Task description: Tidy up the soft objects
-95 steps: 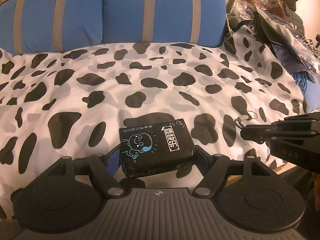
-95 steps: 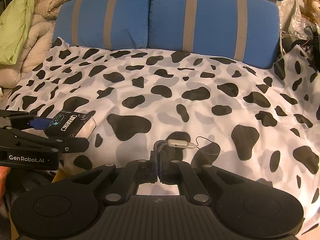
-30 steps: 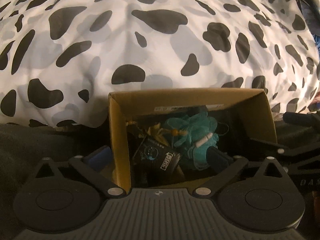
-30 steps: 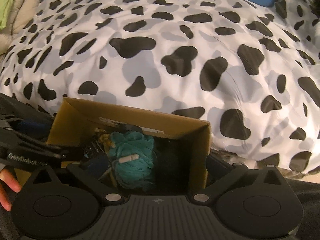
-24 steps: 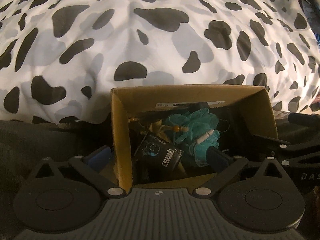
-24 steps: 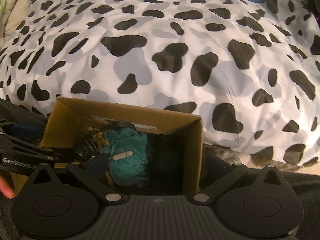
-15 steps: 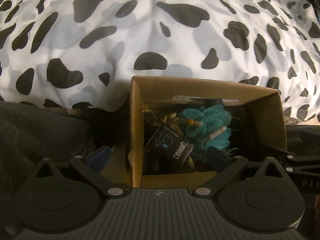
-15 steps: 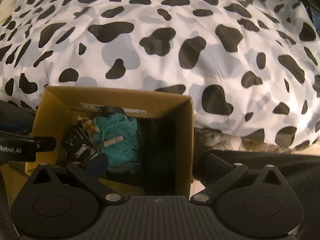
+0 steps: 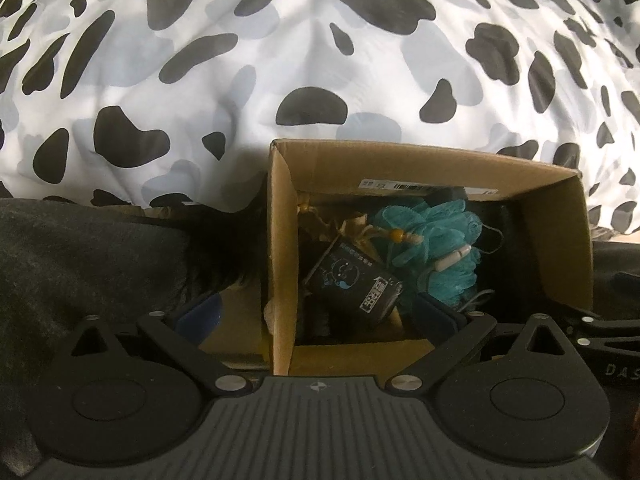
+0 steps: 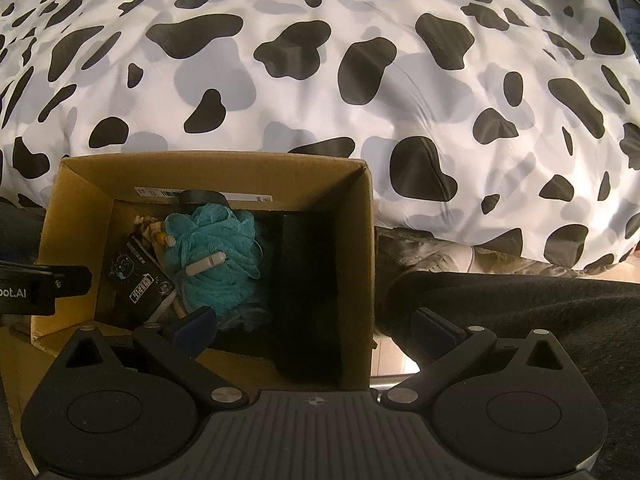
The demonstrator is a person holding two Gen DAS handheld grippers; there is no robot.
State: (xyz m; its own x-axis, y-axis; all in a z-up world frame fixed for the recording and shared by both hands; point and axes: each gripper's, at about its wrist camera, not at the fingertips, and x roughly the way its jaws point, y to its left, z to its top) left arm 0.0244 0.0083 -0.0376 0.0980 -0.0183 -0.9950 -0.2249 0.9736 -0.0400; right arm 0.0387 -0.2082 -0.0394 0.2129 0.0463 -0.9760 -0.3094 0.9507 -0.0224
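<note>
While wide open, left hand-held gripper (image 9: pixel 316 314) straddles boxed tissue pack (image 9: pixel 354 282).

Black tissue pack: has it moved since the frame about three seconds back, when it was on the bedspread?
Yes. The black tissue pack now lies inside the cardboard box, beside the teal bath pouf, below the cow-print bedspread's edge.

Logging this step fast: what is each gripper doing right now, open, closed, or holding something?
Left gripper: open, empty; the black tissue pack lies loose in the brown cardboard box.
Right gripper: open, holding nothing.
</note>
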